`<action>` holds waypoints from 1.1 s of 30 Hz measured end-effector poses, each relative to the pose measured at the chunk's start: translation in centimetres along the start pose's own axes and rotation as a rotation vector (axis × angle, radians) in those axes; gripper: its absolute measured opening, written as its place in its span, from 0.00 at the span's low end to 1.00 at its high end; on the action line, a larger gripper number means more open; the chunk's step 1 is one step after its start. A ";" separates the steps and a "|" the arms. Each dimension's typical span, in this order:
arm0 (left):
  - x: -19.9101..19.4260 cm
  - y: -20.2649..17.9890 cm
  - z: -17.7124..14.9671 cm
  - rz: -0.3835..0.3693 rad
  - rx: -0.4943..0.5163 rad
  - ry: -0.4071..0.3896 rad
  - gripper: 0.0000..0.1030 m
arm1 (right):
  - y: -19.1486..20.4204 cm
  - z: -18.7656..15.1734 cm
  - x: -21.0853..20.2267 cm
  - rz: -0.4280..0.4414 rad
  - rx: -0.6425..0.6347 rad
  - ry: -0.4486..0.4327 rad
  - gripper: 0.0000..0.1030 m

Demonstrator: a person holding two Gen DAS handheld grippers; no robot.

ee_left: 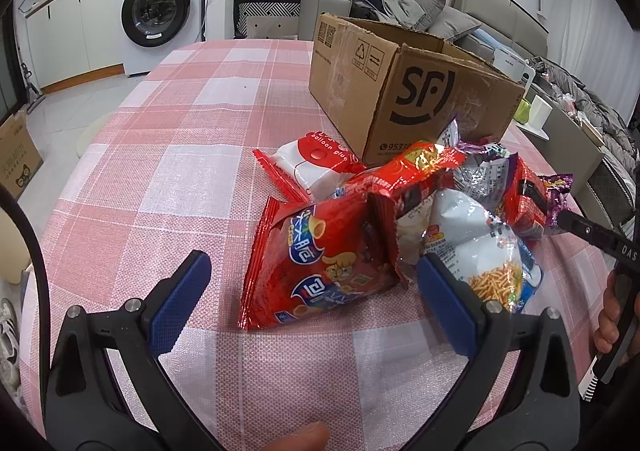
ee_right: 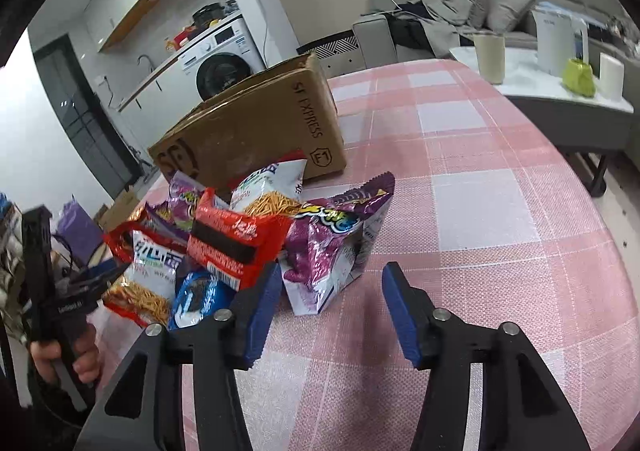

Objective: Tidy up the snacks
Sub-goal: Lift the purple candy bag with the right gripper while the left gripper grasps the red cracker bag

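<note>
Left wrist view: a heap of crinkly foil snack packets is seen lying on the pink-and-white checked worktop (ee_left: 168,179), just in front of an open brown cardboard box (ee_left: 404,91) printed with a black logo. No packet can be seen inside the box from either view, though its interior is mostly hidden, so the sorting is judged to be barely begun, with the whole pile left to be dealt with.

The left tongs (ee_left: 316,287) are spread wide and nothing is gripped; a large red foil snack bag (ee_left: 320,271) with blue lettering is framed between the blue pads, and a white bag picturing thin fried sticks (ee_left: 480,259) lies beside the right-hand pad. The first pick is probably being lined up on the red bag.

In the right wrist view, the right tongs (ee_right: 328,303) are likewise held apart and empty, low over the cloth. A purple foil snack bag (ee_right: 336,247) stands just ahead of them, its lower edge near the left-hand pad. Behind it, a red-and-black packet (ee_right: 232,243) is piled against the others, close to the box.
</note>
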State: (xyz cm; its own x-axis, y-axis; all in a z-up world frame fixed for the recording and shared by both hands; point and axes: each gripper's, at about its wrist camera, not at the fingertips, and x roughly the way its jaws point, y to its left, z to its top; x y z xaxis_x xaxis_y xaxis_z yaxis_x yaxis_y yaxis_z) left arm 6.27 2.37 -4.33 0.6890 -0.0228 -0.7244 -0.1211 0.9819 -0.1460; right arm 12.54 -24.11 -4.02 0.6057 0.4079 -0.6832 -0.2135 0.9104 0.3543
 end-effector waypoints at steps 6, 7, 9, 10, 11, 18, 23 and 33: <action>0.0 0.0 0.0 0.000 0.000 0.000 0.99 | -1.1 1.3 1.6 0.041 0.087 0.021 0.56; 0.0 0.0 0.0 0.000 0.000 0.000 0.99 | -1.1 1.4 1.8 0.047 0.095 0.027 0.56; 0.0 0.0 0.0 -0.001 -0.001 0.001 0.99 | -1.1 1.7 2.5 0.063 0.119 0.041 0.56; 0.0 0.0 0.0 -0.001 -0.001 0.000 0.99 | -1.1 1.7 2.8 0.068 0.131 0.042 0.56; 0.0 0.0 -0.1 -0.001 -0.001 0.001 0.99 | -1.2 1.7 3.0 0.069 0.137 0.042 0.55; 0.2 0.0 -0.2 -0.004 -0.007 0.003 0.99 | -1.1 1.6 1.1 0.061 0.127 -0.047 0.46; 0.5 0.3 -0.1 -0.022 -0.029 0.012 0.98 | -0.4 1.6 -1.1 0.011 0.091 -0.126 0.46; 1.6 0.6 0.1 -0.073 -0.051 0.042 0.67 | 1.5 1.5 -2.0 0.059 0.016 -0.147 0.46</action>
State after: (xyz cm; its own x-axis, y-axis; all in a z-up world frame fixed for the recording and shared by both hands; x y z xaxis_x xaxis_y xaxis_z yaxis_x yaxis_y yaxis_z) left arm 7.33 2.95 -5.48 0.6670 -0.1031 -0.7379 -0.1085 0.9664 -0.2331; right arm 12.13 -23.65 -1.21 0.6986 0.4448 -0.5605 -0.2401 0.8836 0.4019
